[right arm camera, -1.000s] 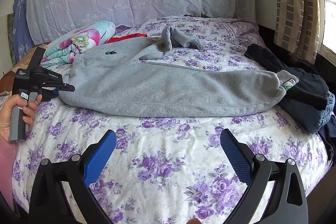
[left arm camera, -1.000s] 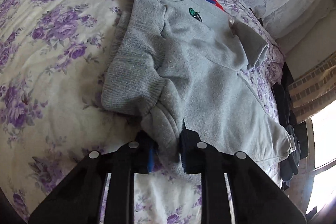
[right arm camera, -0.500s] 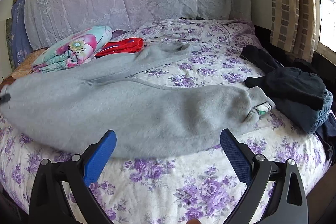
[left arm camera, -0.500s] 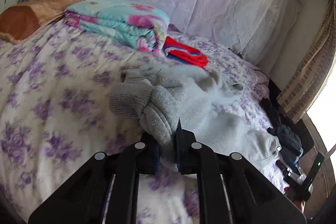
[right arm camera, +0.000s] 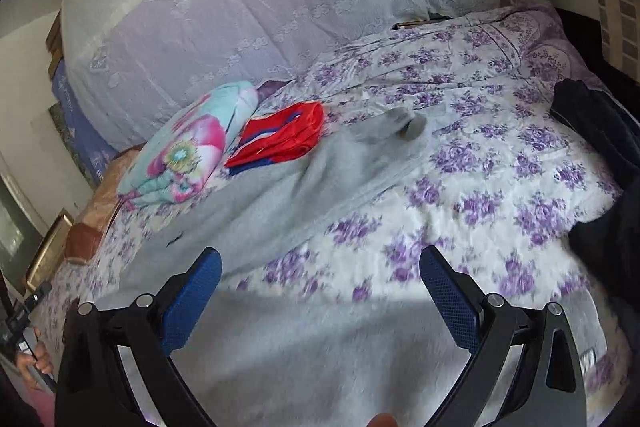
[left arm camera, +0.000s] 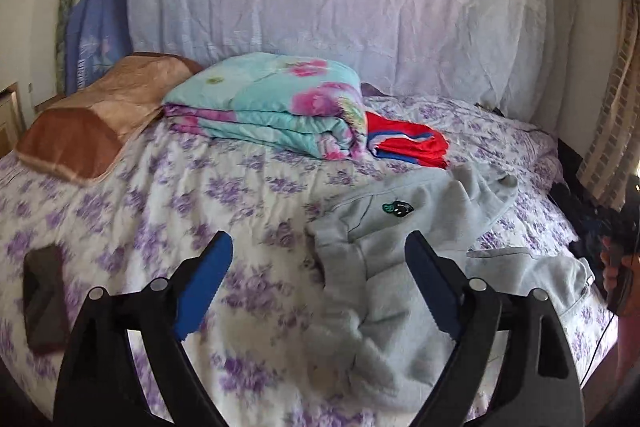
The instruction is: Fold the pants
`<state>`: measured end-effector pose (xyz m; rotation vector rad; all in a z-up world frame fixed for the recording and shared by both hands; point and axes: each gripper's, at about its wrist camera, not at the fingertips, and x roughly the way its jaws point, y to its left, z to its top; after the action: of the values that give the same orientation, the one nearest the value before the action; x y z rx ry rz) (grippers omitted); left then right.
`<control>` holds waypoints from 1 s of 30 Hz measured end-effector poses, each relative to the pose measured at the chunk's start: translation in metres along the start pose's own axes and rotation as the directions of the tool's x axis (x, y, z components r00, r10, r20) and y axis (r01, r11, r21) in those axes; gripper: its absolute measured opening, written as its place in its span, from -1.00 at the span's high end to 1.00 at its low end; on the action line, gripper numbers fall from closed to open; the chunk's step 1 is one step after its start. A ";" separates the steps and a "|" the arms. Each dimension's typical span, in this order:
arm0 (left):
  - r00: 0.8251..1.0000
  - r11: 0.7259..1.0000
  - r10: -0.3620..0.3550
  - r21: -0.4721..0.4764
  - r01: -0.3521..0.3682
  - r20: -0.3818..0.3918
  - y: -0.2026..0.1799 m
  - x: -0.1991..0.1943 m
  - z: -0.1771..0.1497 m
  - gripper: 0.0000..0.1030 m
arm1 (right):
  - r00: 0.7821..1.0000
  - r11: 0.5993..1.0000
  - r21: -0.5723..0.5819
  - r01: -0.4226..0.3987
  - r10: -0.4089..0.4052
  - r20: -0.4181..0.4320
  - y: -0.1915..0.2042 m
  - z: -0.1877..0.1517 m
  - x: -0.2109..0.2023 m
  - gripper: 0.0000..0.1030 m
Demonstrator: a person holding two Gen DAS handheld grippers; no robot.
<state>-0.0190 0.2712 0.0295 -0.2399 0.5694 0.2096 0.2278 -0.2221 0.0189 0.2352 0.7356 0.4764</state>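
The grey sweatpants (left arm camera: 404,267) lie rumpled on the floral bedspread (left arm camera: 168,195), a small green logo facing up. My left gripper (left arm camera: 316,283) hovers above their near left end, its jaws opening wide. The cloth lies on the bed below the jaws and neither pad touches it. In the right wrist view the sweatpants (right arm camera: 288,343) run from under the gripper back to a leg end beside the red cloth (right arm camera: 280,139). My right gripper (right arm camera: 320,299) stands open just over the grey fabric, gripping nothing.
A folded floral quilt (left arm camera: 272,111), the red cloth (left arm camera: 408,143) and a brown pillow (left arm camera: 92,123) sit near the headboard. A flat dark object (left arm camera: 44,295) lies at the bed's left. Dark clothes (right arm camera: 600,131) are piled on the right edge. A hand (left arm camera: 614,267) shows at far right.
My left gripper let go of the pants' end, opened wide and rose. The pants dropped into a rumpled heap. My right gripper, still open, moved in over the grey cloth.
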 end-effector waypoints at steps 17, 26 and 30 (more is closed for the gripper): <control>0.838 0.974 -0.213 -0.042 0.223 -0.503 0.010 0.245 0.010 0.61 | 0.974 0.973 0.151 0.175 -0.149 -0.169 -0.107 0.087 0.246 0.65; 0.968 0.973 0.030 0.229 0.028 -0.247 -0.013 0.205 0.029 0.73 | 0.972 0.969 0.086 0.231 -0.234 0.024 -0.094 0.077 0.125 0.75; 0.955 0.951 0.127 0.306 -0.041 -0.269 -0.023 0.231 0.015 0.54 | 0.900 0.918 0.019 0.397 -0.385 -0.203 -0.120 0.038 0.136 -0.41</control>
<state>0.1847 0.2837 -0.0825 0.0507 0.8913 0.1703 0.3806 -0.2605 -0.0775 0.0908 0.9653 0.0925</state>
